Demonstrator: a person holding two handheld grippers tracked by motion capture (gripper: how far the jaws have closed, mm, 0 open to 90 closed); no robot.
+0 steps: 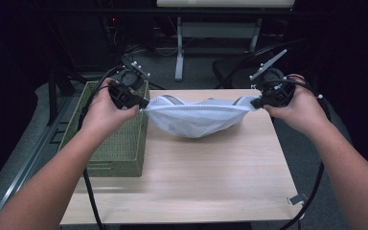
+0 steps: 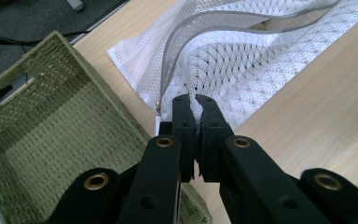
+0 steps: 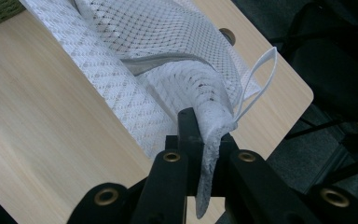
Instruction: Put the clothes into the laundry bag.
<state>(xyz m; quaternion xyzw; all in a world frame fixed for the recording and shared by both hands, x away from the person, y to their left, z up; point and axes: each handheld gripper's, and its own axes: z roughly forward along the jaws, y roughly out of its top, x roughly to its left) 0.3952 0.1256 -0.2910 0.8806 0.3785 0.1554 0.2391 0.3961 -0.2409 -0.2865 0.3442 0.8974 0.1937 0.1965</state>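
A white mesh bag [image 1: 196,117] with a grey zipper hangs stretched between my two grippers above the wooden table [image 1: 196,177]. My left gripper [image 1: 141,102] is shut on the bag's left corner. In the left gripper view the jaws pinch the mesh [image 2: 223,60] beside the zipper's end [image 2: 159,103]. My right gripper [image 1: 258,101] is shut on the bag's right corner. In the right gripper view the mesh [image 3: 168,51] folds over the jaws, and a white loop [image 3: 260,79] sticks out beside them. The bag's middle sags toward the table.
A green woven basket [image 1: 117,143] stands open at the table's left side, right under my left hand; its inside [image 2: 46,126] shows nothing in it. The table's right edge [image 3: 279,121] lies close to my right gripper. A desk frame and cables stand beyond the table.
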